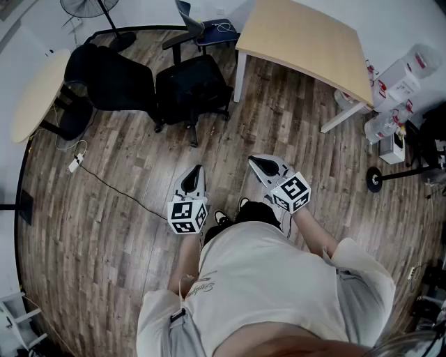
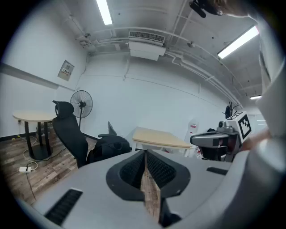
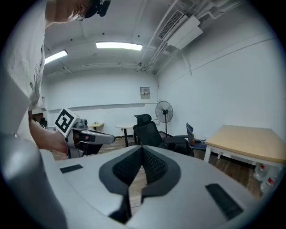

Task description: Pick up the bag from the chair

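A black bag lies on the seat of a black office chair at the far side of the wooden floor. The left gripper view shows the bag beside the chair's tall back; in the right gripper view the chair stands far off. My left gripper and right gripper are held in front of the person's body. Both point toward the chair, well short of it. Both are shut with nothing between the pads.
A light wooden table stands to the right of the chair, and a blue-seated chair is behind it. A round table and a fan are at the left. A cable with a plug block crosses the floor. Water bottles stand at the right.
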Action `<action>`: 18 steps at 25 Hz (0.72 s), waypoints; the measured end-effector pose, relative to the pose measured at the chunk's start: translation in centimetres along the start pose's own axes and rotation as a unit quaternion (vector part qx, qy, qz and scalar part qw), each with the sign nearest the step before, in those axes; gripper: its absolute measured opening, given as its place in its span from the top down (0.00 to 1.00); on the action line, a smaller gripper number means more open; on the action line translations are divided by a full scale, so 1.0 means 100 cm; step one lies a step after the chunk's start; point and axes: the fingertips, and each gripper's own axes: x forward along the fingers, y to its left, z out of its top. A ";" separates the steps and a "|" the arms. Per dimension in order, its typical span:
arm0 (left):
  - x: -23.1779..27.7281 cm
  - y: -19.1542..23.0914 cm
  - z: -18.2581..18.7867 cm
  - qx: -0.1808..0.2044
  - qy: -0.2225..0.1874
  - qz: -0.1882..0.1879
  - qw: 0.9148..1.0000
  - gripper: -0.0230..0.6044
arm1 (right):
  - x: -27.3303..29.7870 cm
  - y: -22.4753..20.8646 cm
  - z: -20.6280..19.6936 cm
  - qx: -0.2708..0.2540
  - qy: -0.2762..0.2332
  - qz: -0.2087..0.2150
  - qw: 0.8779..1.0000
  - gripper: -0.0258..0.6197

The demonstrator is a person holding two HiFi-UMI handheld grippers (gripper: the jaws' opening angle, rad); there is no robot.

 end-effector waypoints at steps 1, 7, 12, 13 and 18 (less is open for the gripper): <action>0.002 0.001 0.002 0.000 -0.001 -0.002 1.000 0.92 | 0.001 0.000 0.002 -0.002 -0.001 -0.002 1.000 0.97; 0.001 0.002 0.004 0.004 -0.002 -0.009 1.000 0.92 | 0.004 0.006 0.006 -0.020 -0.004 -0.006 1.000 0.97; 0.001 0.003 0.001 0.007 0.006 -0.016 1.000 0.92 | 0.003 0.008 0.013 -0.015 -0.022 -0.015 1.000 0.97; 0.002 0.003 0.000 0.006 0.010 -0.018 1.000 0.92 | 0.003 0.007 0.013 -0.013 -0.022 -0.018 1.000 0.97; 0.016 -0.001 -0.011 0.004 0.029 -0.029 0.999 0.92 | -0.001 -0.005 -0.008 0.021 -0.001 -0.024 0.999 0.97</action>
